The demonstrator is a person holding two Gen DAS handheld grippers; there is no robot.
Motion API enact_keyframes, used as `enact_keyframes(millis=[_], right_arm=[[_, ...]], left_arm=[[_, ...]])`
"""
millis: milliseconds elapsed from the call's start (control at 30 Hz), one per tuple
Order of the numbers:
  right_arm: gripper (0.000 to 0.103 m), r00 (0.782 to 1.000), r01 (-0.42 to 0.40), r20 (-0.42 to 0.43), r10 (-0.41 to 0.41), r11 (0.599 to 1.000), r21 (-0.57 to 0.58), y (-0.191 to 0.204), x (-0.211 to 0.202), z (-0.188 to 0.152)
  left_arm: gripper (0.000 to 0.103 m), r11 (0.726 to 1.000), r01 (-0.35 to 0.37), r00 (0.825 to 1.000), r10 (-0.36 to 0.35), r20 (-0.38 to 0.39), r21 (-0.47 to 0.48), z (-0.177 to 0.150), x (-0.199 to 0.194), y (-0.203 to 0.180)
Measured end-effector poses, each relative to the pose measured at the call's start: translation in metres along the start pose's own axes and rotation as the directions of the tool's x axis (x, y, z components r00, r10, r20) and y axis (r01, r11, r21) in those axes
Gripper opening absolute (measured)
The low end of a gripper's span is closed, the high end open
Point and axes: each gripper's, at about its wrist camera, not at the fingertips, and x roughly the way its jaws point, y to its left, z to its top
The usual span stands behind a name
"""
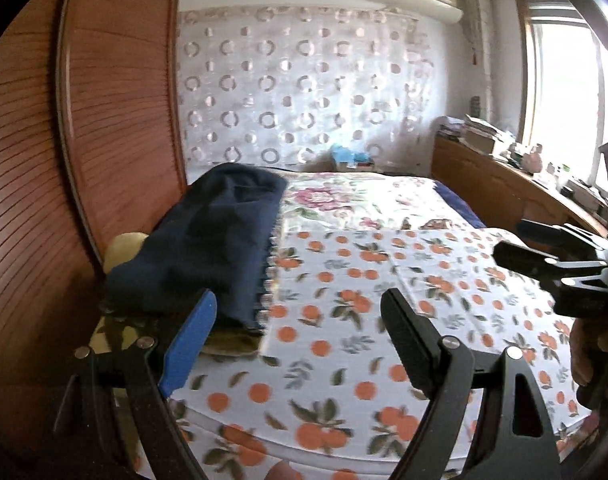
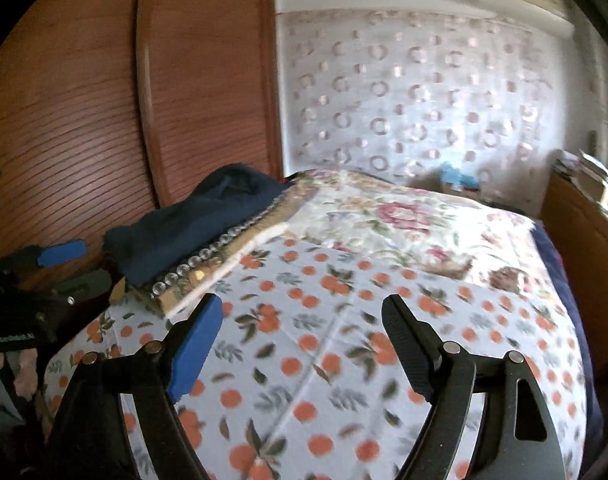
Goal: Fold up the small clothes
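Left wrist view: the left gripper (image 1: pixel 300 320) stood with its jaws spread wide and empty above the orange-print sheet (image 1: pixel 344 360), and the right gripper (image 1: pixel 516 246), entering at the right edge, was likewise released and held nothing; the one dark navy garment (image 1: pixel 208 240) lay bunched on a beaded cushion (image 2: pixel 208 276) at the left of the bed, near the wooden wardrobe doors (image 1: pixel 116 100). To do the step well, both grippers would probably need to take the garment by two separate edges and spread it flat on the sheet before any fold. Counted: one garment, two grippers, one cushion, two door panels
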Motion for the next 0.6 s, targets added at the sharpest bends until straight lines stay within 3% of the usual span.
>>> enact_keyframes(millis=[267, 600], right_arm=[[0.088, 0.987, 0.144, 0.058, -0.147, 0.988, 0.064, -0.002, -0.062, -0.009], [0.088, 0.970, 0.199, 0.117, -0.214, 0.972, 0.127, -0.003, -0.102, -0.021]], left_arm=[[0.085, 0.997, 0.061, 0.997, -0.063, 0.053, 0.036, 0.013, -0.024, -0.040], [0.085, 0.996, 0.064, 0.991, -0.071, 0.115, 0.064, 0.038, -0.053, -0.067]])
